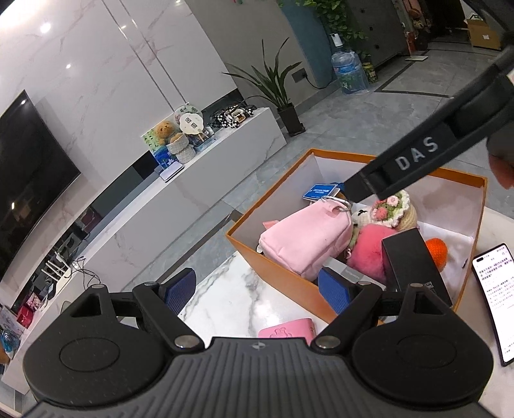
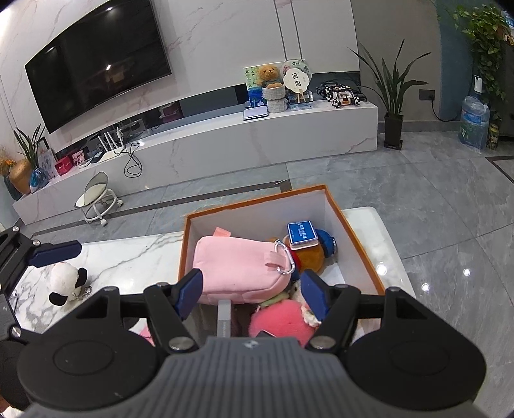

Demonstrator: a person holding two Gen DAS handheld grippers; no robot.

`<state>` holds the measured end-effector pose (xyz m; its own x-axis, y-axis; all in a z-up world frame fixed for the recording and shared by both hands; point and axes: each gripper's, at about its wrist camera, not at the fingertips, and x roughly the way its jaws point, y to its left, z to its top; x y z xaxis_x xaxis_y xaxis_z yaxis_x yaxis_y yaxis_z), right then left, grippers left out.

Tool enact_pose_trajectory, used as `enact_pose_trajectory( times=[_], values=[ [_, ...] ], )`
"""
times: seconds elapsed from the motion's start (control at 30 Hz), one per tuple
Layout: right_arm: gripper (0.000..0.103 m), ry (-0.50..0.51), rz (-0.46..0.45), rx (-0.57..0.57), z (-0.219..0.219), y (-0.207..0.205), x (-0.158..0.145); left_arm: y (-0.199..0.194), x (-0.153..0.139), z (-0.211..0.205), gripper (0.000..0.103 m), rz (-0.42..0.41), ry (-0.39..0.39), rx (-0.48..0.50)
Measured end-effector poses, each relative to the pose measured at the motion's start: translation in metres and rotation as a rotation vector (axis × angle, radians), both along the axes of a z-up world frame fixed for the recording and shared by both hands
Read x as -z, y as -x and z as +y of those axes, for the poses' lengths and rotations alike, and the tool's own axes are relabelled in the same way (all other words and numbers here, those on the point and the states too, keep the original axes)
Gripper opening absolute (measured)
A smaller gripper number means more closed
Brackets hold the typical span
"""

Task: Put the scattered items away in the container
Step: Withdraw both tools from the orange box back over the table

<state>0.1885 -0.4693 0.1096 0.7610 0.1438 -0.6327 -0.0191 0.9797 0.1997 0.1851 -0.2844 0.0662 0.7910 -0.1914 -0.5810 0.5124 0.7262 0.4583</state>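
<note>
Hovering above the orange box (image 2: 355, 238), the right gripper (image 2: 252, 291) has its jaws spread wide and grasping nothing, with the pink pouch (image 2: 237, 268) lying inside just below. The left gripper (image 1: 257, 289) also stands released over the marble bench (image 1: 225, 299), where a panda plush (image 2: 66, 283) and a flat pink item (image 1: 286, 328) lie outside the box.

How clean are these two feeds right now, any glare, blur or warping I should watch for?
Left wrist view: strong fisheye bend, ceiling lights glaring on the marble wall, the right gripper across the frame slightly soft, box contents sharp. Right wrist view: the same curvature, light spots on the floor and TV, box evenly lit.
</note>
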Motion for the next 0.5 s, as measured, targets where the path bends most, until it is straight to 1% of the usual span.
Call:
enact_pose_trajectory(
  times=[0.2,0.4,0.5],
  values=[
    [0.071,0.017,0.005,-0.008,0.008,-0.002,0.001,0.003,-0.001,0.013,0.099,-0.004,0.012,0.002],
    [0.071,0.029,-0.003,-0.014,0.016,-0.004,0.0,-0.001,-0.003,0.055,0.099,-0.018,0.042,-0.064],
    [0.071,0.04,0.0,-0.032,0.025,-0.006,0.0,0.0,-0.004,0.077,0.099,-0.022,0.042,-0.094]
  ],
)
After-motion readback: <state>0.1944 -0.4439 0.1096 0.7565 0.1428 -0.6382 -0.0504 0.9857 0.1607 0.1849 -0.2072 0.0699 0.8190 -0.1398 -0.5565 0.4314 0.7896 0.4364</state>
